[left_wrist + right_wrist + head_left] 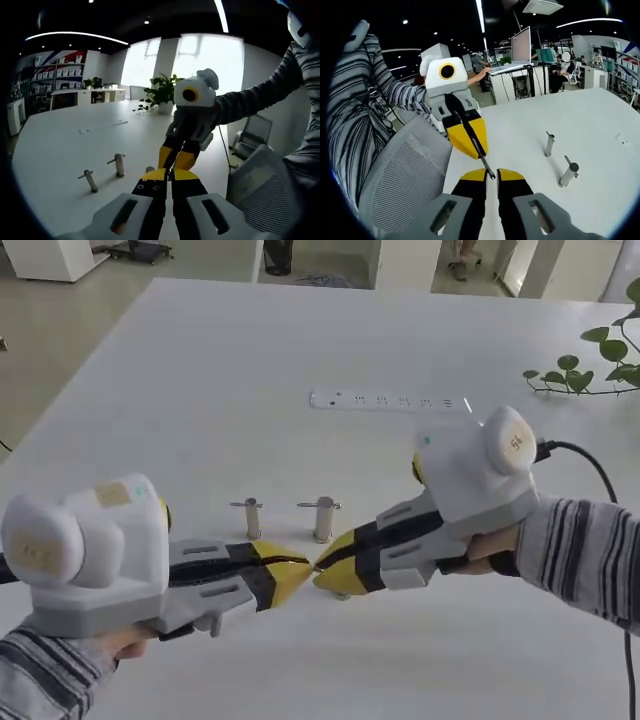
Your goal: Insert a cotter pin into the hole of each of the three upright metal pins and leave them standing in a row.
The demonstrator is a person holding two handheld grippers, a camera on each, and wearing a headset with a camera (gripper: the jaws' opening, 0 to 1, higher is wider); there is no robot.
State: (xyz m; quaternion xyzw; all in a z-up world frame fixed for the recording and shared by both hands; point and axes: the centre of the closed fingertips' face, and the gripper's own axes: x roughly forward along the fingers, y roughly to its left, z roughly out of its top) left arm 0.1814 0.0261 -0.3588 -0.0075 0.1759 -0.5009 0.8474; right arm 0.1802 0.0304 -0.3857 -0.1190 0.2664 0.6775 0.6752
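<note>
The left gripper [298, 570] is pinching a thin cotter pin [486, 166] toward the right gripper [322, 568], whose jaws are sitting nearly together, on what I cannot tell, so a slip is risking to drop it or tip the first metal pin [253, 520] and the second metal pin [322, 520], both standing just behind on the smooth white office bench [200, 390].

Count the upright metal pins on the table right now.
3. The first pin and second pin stand side by side beyond the tongs. The third pin is mostly hidden beneath the right gripper, with just its top peeking out.
</note>
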